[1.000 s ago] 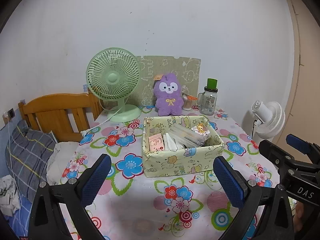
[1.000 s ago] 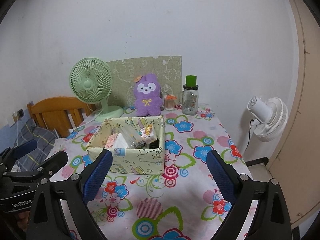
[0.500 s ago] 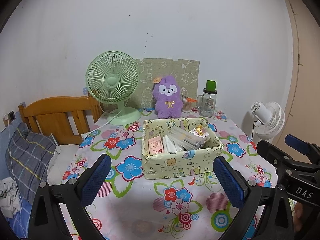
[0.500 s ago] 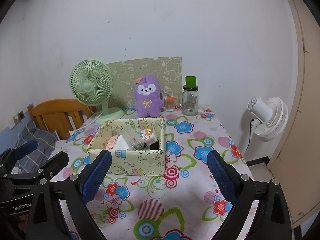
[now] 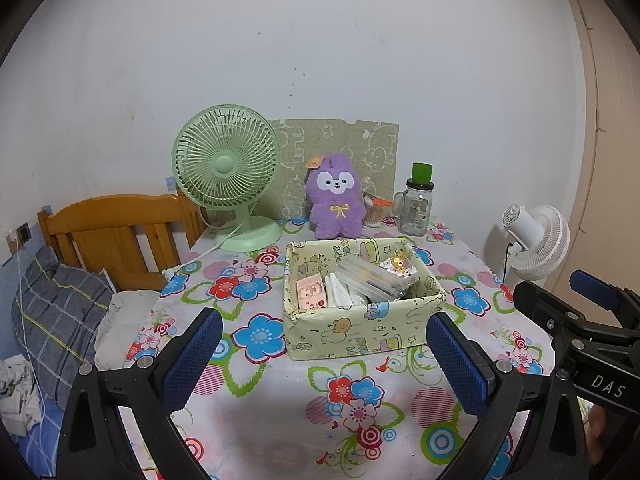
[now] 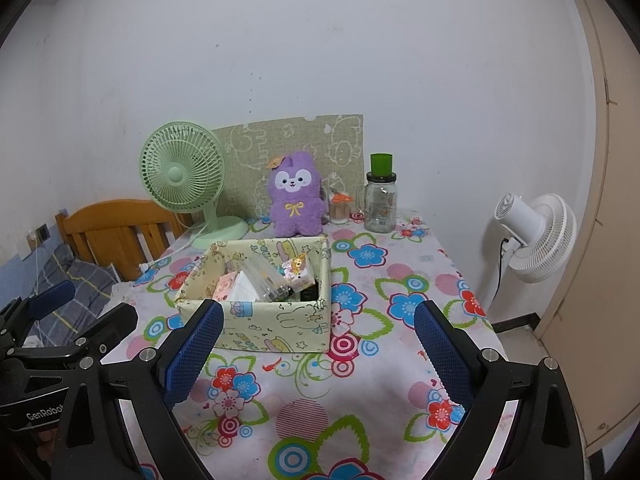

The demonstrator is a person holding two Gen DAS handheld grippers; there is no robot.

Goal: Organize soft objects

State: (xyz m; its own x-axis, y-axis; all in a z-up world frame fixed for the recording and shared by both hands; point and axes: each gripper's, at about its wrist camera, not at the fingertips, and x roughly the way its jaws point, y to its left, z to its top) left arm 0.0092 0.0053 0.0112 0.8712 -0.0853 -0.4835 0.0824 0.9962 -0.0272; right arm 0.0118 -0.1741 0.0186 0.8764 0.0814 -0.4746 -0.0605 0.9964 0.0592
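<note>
Storage box [image 5: 362, 326] contents only partly readable: a pink packet [image 5: 311, 291] and clear wrappers [image 5: 372, 278] show, the rest is sunk behind the near wall and cannot be told. Print on the glass jar [image 5: 415, 212] is too small to read, and the small cup [image 6: 340, 208] sits half behind the purple plush toy [image 6: 296, 196]. Worktop [image 6: 372, 364] near edge is cut off by the frame bottom; crumpled bedding [image 5: 14, 394] at left is smeared by fisheye edge

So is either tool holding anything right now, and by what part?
Nothing is held. The left tool and right tool are both open, short of the fabric box.
</note>
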